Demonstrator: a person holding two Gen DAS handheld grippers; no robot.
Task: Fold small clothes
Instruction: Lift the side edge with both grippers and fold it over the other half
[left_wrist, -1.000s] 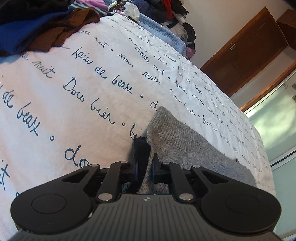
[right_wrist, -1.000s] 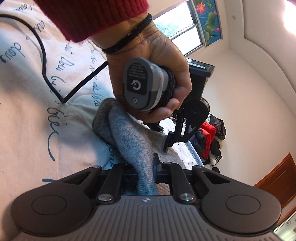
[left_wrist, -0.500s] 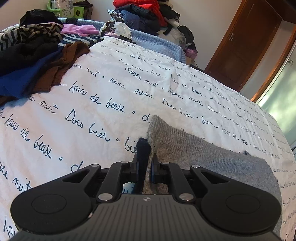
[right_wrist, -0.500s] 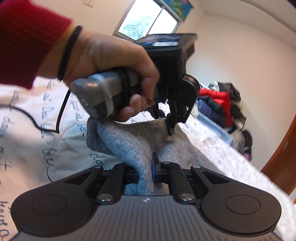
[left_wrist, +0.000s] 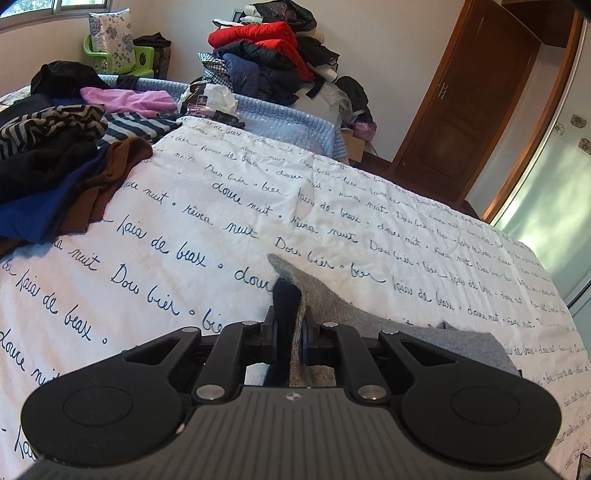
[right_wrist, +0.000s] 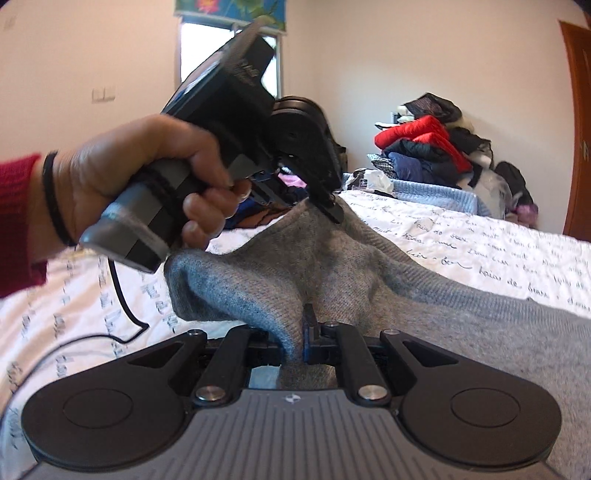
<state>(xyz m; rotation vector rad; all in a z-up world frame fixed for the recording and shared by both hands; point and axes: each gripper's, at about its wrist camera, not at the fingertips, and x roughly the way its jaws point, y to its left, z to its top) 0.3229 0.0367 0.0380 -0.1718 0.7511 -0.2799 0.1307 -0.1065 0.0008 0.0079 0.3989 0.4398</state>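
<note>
Both grippers — left, right — stayed clamped on the grey knit, since raised off the bed — fold under way.

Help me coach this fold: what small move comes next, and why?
Probably carry both pinched corners forward and lower them: the left gripper and right gripper each clamp the grey sweater, lifted off the bedspread.

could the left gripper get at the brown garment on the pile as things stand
Probably not right away: the left gripper is shut on the grey sweater. The white bedspread between it and the brown garment lies bare, so only that grip hinders it.
</note>
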